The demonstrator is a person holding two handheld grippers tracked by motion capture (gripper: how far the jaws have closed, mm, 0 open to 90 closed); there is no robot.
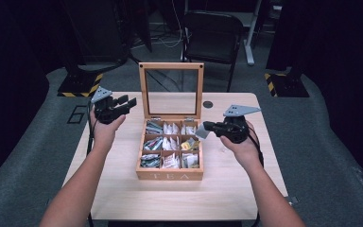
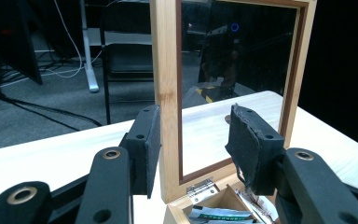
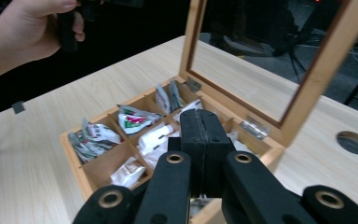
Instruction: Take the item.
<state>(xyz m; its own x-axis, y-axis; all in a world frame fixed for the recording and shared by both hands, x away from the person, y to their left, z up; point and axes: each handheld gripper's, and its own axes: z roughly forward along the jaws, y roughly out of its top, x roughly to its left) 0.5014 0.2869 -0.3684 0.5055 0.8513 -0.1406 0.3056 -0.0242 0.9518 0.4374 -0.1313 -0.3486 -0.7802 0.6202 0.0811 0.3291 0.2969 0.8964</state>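
The right gripper point(image 1: 207, 128) has its jaws pressed flat together, and in the high view a small pale packet point(image 1: 201, 132) sits at their tip; whether it is pinched between them I cannot tell. The gripper lies level and points toward nine o'clock, its tip just over the right rim of the tea box point(image 1: 170, 175). In the right gripper view the closed jaws point(image 3: 204, 140) hang above the compartments.

The left gripper point(image 1: 128, 102) has its jaws spread with nothing between the pads. It points toward three o'clock and sits at nine o'clock from the lid point(image 1: 171, 67), close to the lid's left frame. In the left gripper view the lid's wooden upright point(image 2: 167, 93) stands just beyond the gap between the jaws.

The box sits at the middle of the table point(image 1: 123, 198), nearly square, its front wall facing six o'clock. Its nine compartments hold tea bags point(image 1: 171, 128). The glass lid stands upright at the twelve o'clock edge. A round hole point(image 1: 208, 104) is in the tabletop at one o'clock from the box. A black chair point(image 1: 212, 35) stands beyond the table at twelve o'clock.
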